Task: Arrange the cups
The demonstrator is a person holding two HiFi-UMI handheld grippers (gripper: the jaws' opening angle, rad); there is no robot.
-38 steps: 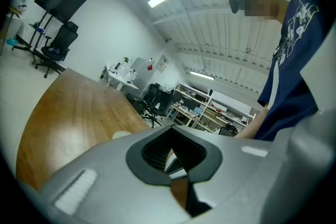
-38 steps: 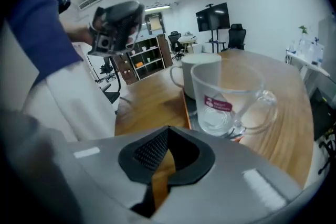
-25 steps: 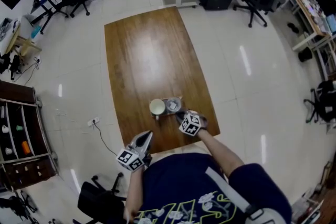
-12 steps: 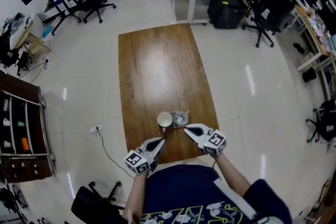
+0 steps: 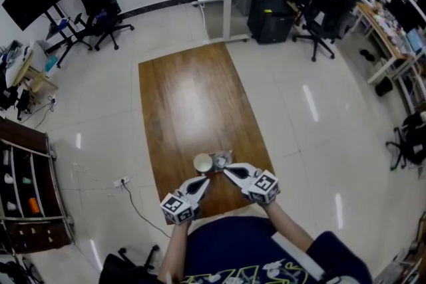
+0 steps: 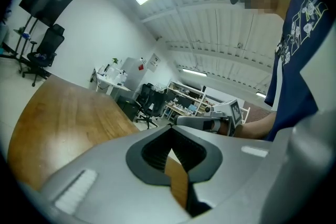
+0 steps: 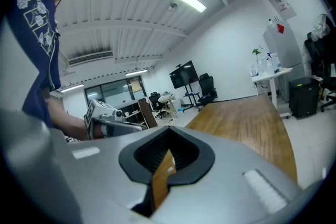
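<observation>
Both jaws of the left hand-held gripper (image 6: 169, 129) are pressed together with nothing between them, and the right hand-held gripper (image 7: 168, 129) is likewise closed and empty. In the head view the two point inward and forward over the near end of the counter (image 5: 183, 96), tips close to each other. Just beyond those tips stand the cups: a cream cup (image 5: 202, 162), upright with its mouth open, and a grey cup (image 5: 221, 158) right beside it, touching or nearly so; its material is too small to tell. Neither gripper view shows the cups. They look light, stiff and smooth-walled, so probably slippery and liable to chip if knocked together. A sound hold would be over the rim, one jaw inside and one outside the wall, or across the body low down. Either way the jaws must open first.
</observation>
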